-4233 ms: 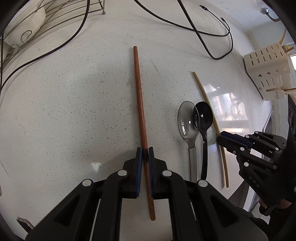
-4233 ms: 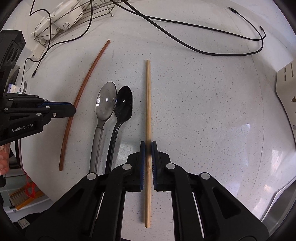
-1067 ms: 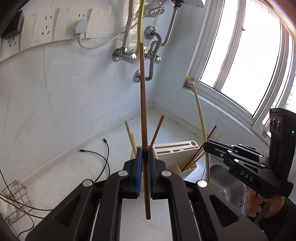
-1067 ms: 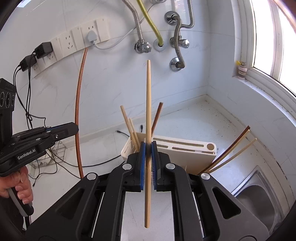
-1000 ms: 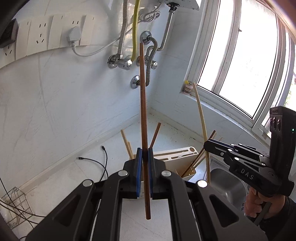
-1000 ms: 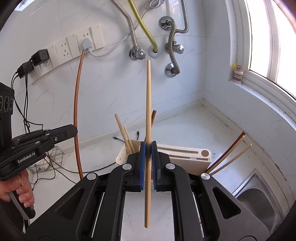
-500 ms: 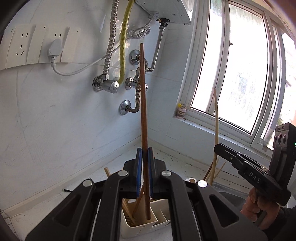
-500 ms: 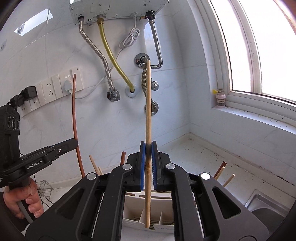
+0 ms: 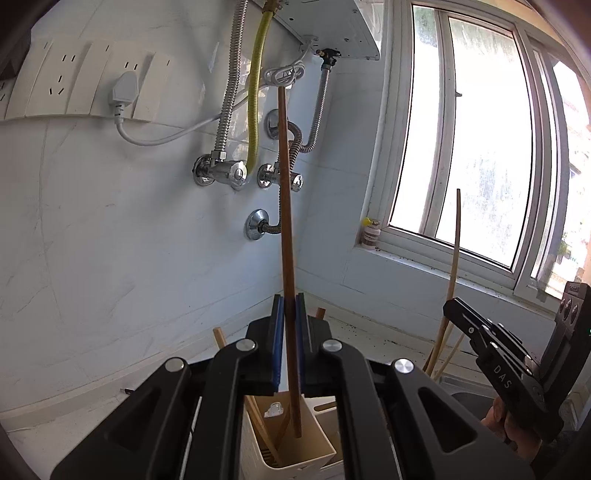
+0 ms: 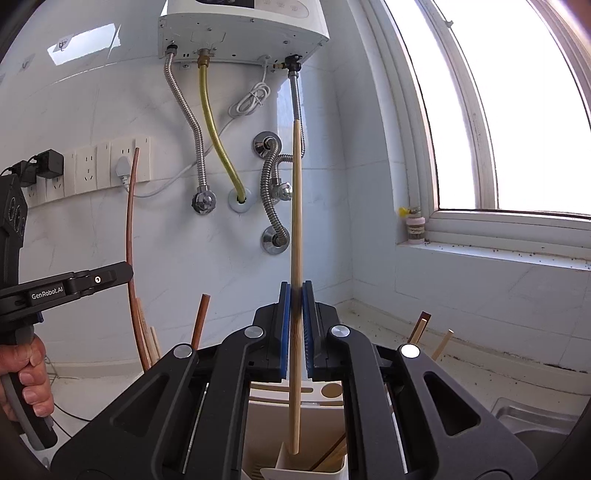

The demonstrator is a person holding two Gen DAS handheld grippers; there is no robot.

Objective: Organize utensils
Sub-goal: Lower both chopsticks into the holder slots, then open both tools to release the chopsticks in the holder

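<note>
My left gripper (image 9: 290, 306) is shut on a dark brown chopstick (image 9: 285, 206) held upright; its lower end reaches into a compartment of the cream utensil holder (image 9: 317, 458), beside other sticks. My right gripper (image 10: 295, 291) is shut on a pale bamboo chopstick (image 10: 297, 206), also upright, whose lower tip hangs at the mouth of the holder (image 10: 266, 424). In the left wrist view the right gripper (image 9: 452, 308) shows at the right edge with the pale chopstick (image 9: 456, 251). In the right wrist view the left gripper (image 10: 127, 271) shows at the left with the brown chopstick (image 10: 129, 221).
Several more chopsticks (image 10: 199, 317) stand in the holder, some leaning right (image 10: 421, 325). Behind are a wall with a water heater (image 10: 240, 26), hoses (image 10: 218, 140) and sockets (image 9: 74, 85). A window sill with a small bottle (image 9: 370, 234) is right, a sink (image 10: 535, 417) below it.
Both grippers have sunk towards the holder, now directly below them. The lower ends of both chopsticks have come down from above the holder to its compartments. Both grips are unchanged.
</note>
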